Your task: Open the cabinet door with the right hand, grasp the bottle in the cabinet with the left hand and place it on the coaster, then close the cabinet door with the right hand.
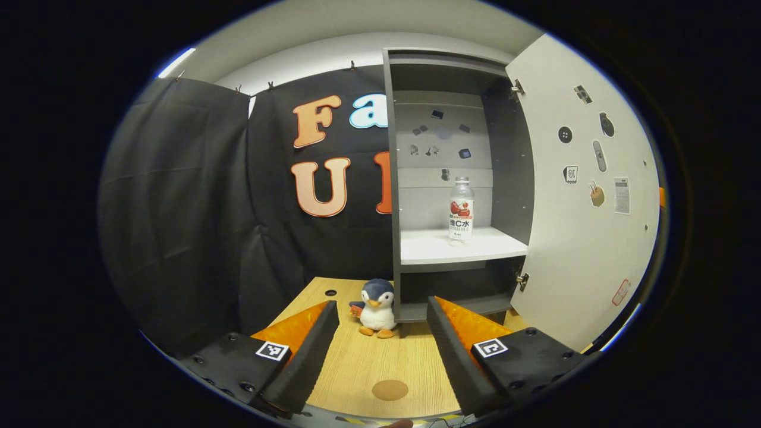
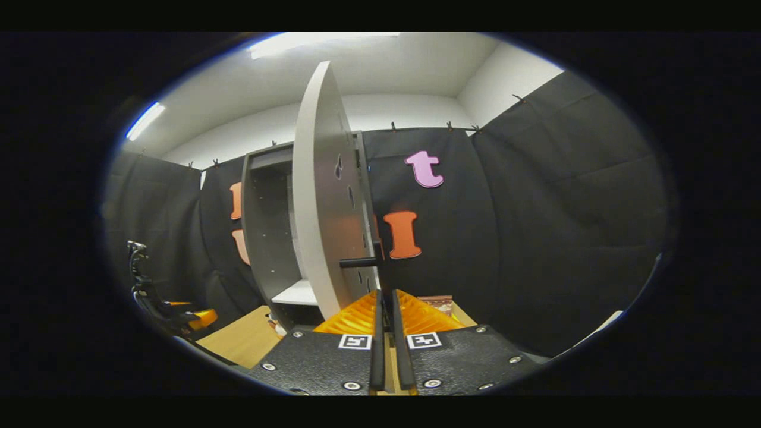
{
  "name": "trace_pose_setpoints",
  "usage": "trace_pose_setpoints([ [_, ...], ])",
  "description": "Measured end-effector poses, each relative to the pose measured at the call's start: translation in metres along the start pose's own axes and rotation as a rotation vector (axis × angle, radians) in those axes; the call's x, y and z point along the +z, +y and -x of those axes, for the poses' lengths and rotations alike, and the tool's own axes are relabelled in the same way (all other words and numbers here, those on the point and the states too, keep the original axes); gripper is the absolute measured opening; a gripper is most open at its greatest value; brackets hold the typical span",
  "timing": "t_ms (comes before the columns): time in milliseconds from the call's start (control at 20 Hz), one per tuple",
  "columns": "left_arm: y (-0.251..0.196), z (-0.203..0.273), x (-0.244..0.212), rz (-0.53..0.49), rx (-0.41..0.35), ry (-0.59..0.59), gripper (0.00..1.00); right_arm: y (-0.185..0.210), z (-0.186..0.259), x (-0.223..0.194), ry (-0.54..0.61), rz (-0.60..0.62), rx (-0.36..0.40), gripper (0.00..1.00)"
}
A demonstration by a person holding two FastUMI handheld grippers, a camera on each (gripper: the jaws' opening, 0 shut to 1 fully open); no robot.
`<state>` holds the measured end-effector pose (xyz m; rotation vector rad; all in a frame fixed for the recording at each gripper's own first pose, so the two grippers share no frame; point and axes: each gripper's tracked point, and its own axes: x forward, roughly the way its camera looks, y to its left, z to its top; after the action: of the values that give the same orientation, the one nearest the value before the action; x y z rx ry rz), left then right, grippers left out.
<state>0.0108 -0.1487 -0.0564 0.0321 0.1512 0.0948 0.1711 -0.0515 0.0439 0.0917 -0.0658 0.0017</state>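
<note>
The grey cabinet [image 1: 395, 178] stands open, its white door [image 1: 582, 196] swung out to the right. A clear bottle [image 1: 461, 211] with a red and white label stands upright on the white shelf [image 1: 428, 248]. A round brown coaster [image 1: 390, 390] lies on the wooden table, low between my left gripper's fingers. My left gripper [image 1: 381, 304] is open and holds nothing, well short of the cabinet. In the right gripper view the door [image 2: 321, 196] shows edge-on, and my right gripper [image 2: 385, 294] is shut on its black handle [image 2: 359, 261].
A penguin plush [image 1: 376, 309] sits on the table [image 1: 351, 368] by the cabinet's lower left corner, beyond the coaster. Black cloth walls close in the left and back. The left gripper [image 2: 178, 315] shows at the far left of the right gripper view.
</note>
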Motion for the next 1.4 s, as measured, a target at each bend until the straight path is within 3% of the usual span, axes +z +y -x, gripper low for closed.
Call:
trace_pose_setpoints([
  [200,-0.023,-0.029,0.007,0.007,-0.057,0.004,0.97,0.001,0.003,0.009,-0.043,0.017,-0.027,0.04],
  [400,-0.056,-0.068,0.026,0.021,-0.138,-0.022,0.97,0.006,0.009,0.03,-0.131,0.047,-0.036,0.08],
  [450,-0.064,-0.081,0.029,0.021,-0.155,-0.022,0.97,0.009,0.006,0.034,-0.154,0.063,-0.032,0.0],
  [550,-0.083,-0.107,0.037,0.017,-0.196,-0.025,0.98,0.01,0.005,0.038,-0.176,0.102,-0.038,0.04],
  [650,-0.099,-0.132,0.05,0.006,-0.229,-0.046,0.97,0.017,0.003,0.04,-0.192,0.118,-0.025,0.12],
  [700,-0.108,-0.145,0.055,-0.005,-0.245,-0.052,0.97,0.022,0.003,0.041,-0.205,0.132,-0.018,0.3],
  [750,-0.115,-0.156,0.06,-0.011,-0.257,-0.063,0.97,0.022,0.001,0.043,-0.215,0.159,-0.021,0.34],
  [800,-0.124,-0.165,0.066,-0.014,-0.276,-0.071,0.97,0.018,-0.001,0.043,-0.217,0.189,-0.042,0.54],
  [900,-0.139,-0.185,0.079,-0.017,-0.3,-0.095,0.97,0.013,-0.002,0.036,-0.189,0.228,-0.066,0.68],
  [1100,-0.158,-0.226,0.097,-0.023,-0.318,-0.124,0.97,0.034,-0.007,0.021,-0.147,0.162,-0.047,0.77],
  [1350,-0.18,-0.277,0.111,-0.03,-0.337,-0.141,0.97,0.042,-0.034,0.008,-0.116,0.189,-0.066,0.83],
  [1400,-0.183,-0.286,0.112,-0.036,-0.34,-0.141,0.97,0.047,-0.039,0.006,-0.108,0.192,-0.065,0.8],
])
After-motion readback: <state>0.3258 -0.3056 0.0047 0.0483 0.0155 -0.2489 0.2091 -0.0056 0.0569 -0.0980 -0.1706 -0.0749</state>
